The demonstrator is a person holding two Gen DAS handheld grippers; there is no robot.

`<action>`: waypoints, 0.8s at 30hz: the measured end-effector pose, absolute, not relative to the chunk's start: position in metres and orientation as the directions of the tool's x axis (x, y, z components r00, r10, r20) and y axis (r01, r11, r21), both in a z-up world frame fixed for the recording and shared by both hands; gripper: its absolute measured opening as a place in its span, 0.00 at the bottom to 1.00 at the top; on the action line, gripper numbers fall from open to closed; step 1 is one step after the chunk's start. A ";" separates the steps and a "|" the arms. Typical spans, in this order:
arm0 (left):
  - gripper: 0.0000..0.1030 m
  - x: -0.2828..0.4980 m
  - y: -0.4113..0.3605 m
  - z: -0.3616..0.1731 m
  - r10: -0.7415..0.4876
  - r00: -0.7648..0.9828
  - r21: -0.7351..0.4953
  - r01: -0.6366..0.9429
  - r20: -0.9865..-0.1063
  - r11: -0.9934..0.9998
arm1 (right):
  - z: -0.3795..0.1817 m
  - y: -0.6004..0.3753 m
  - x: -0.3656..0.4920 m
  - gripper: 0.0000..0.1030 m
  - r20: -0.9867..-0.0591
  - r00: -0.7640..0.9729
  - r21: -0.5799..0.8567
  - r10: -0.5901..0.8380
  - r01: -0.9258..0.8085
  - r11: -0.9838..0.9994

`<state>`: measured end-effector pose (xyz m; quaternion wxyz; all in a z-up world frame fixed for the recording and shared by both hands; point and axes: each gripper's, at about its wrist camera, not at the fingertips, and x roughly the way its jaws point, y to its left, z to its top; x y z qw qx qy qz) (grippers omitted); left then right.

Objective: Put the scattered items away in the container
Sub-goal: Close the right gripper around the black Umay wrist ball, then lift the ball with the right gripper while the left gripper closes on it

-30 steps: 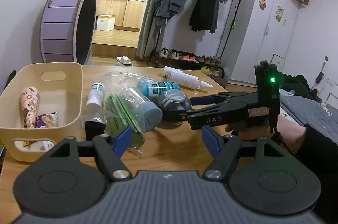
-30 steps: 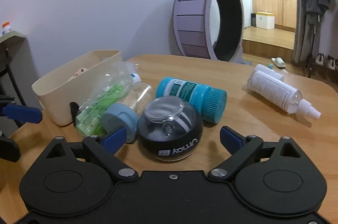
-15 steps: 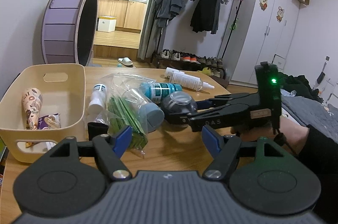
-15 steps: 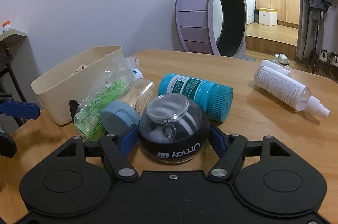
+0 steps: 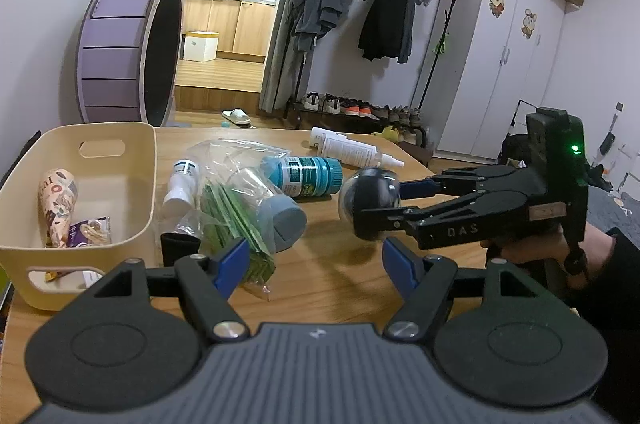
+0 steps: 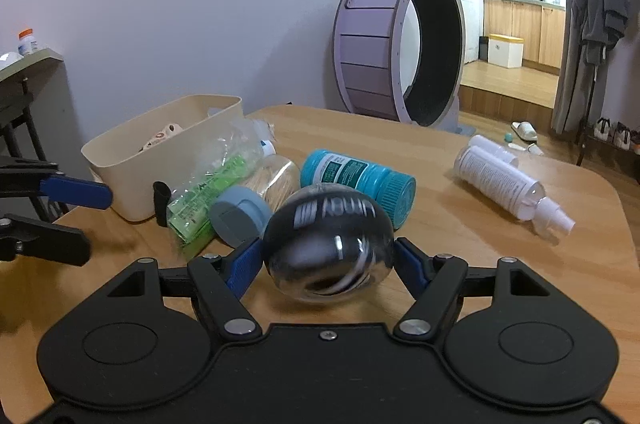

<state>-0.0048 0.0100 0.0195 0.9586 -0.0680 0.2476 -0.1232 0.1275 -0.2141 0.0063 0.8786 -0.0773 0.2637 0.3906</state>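
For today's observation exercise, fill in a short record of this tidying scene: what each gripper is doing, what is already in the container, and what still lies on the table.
right gripper: jaws shut on the black gyro ball, lifted off the table
left gripper: jaws open, holding nothing
container: cream basket holding a printed paper cone and a snack packet
left on the table: teal bottle, white spray bottle, grey-lidded jar, bag of green sachets, small white bottle

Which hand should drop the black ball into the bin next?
The right. The right gripper already clamps the ball, lifted off the table. The left gripper is open and empty, near the bin.
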 end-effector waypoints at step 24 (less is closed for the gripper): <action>0.70 0.008 -0.006 0.015 -0.293 0.832 -0.177 0.236 -0.471 0.955 | 0.013 -0.232 0.112 0.83 -0.519 0.521 0.060 0.677 -0.768 0.637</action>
